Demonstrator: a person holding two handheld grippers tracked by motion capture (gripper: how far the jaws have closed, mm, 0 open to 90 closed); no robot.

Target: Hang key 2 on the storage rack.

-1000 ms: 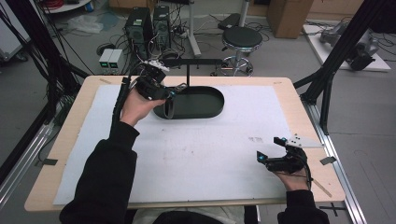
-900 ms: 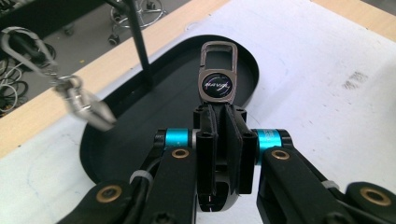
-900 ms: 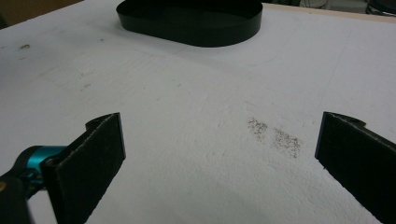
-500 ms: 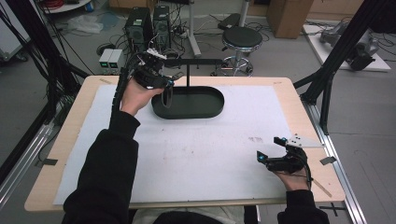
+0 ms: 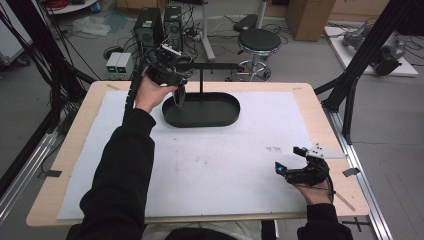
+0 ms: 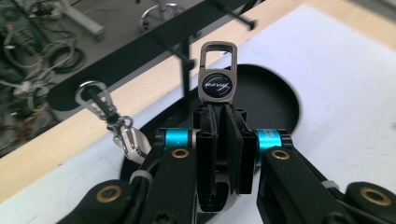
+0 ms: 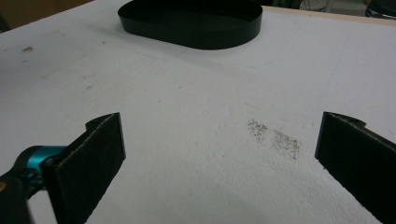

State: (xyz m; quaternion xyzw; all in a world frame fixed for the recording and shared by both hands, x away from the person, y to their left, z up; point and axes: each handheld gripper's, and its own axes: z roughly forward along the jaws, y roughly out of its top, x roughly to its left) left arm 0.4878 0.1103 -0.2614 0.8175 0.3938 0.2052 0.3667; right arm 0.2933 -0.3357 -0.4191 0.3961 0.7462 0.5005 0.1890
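Holding the left hand-held gripper (image 6: 219,140) up at the far left of the counter (image 5: 80,150), I have its two black jaws pressed together on a key fob (image 6: 216,70), a flat metal tag with a dark round badge and a rectangular loop at its top. In the left gripper view the fob stands upright out of the closed jaws, its loop uppermost, with the black oval tray (image 6: 275,93) lying behind and below it on the white mat (image 6: 355,65). From the same bundle a silver clip and ring (image 6: 109,119) hang off to the left side of the jaws. In the high view this gripper (image 5: 177,90) sits over the left end of the tray (image 5: 220,117), just beside the black T-shaped stand (image 5: 201,80) that rises from the tray, with the fob close to the stand's crossbar but, as far as I can tell, not hung on it. My right hand-held gripper (image 5: 290,160) rests low over the mat near the right front corner of the counter, well apart from the tray, and its jaws stand wide open with nothing between them; the right gripper view shows a grey smudge (image 7: 275,135) on the bare mat between the two pads (image 7: 100,149).
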